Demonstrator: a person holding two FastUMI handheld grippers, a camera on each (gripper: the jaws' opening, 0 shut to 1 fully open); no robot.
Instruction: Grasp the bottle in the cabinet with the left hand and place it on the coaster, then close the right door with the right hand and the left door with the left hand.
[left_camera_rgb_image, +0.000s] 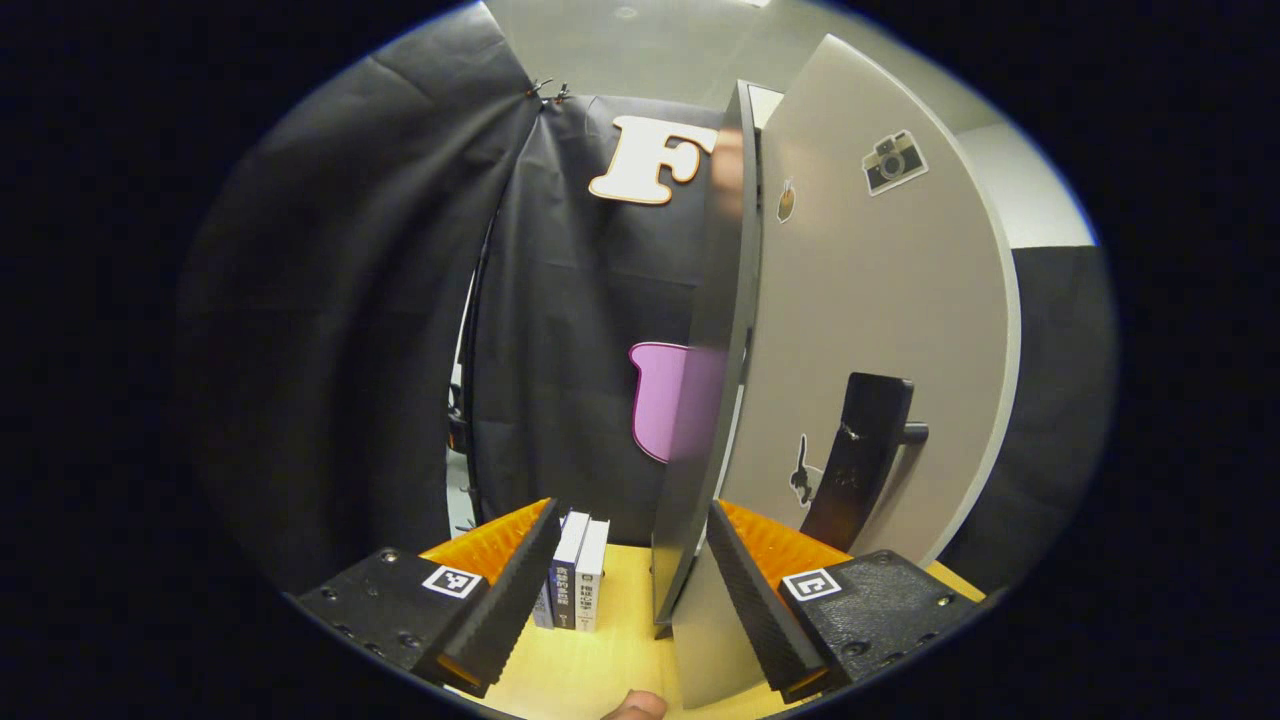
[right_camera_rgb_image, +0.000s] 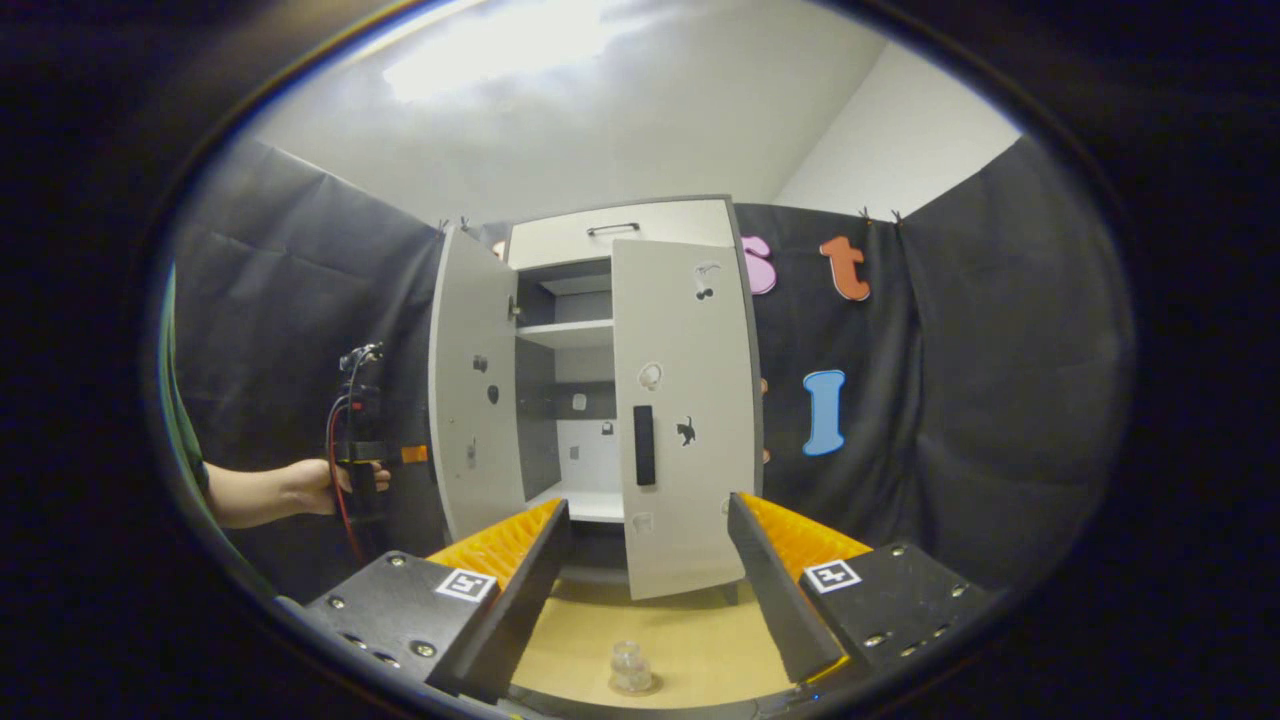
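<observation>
In the right gripper view the grey cabinet (right_camera_rgb_image: 600, 235) stands ahead, with its right door (right_camera_rgb_image: 690, 480) flat against the front and its left door (right_camera_rgb_image: 475, 400) swung open. A small clear bottle (right_camera_rgb_image: 630, 668) stands on the wooden table (right_camera_rgb_image: 700, 640) below my open right gripper (right_camera_rgb_image: 650, 590); I cannot make out a coaster under it. A hand holds my left gripper (right_camera_rgb_image: 365, 460) just left of the open door. In the left gripper view my left gripper (left_camera_rgb_image: 635, 580) is open, close to the left door's outer face (left_camera_rgb_image: 880, 330) with its black handle (left_camera_rgb_image: 860, 460).
A dark grey cabinet side panel (left_camera_rgb_image: 715, 380) rises between the left fingers in the picture. Three upright books (left_camera_rgb_image: 578, 570) stand on the table (left_camera_rgb_image: 600, 670) to its left. Black cloth walls close in behind and on both sides.
</observation>
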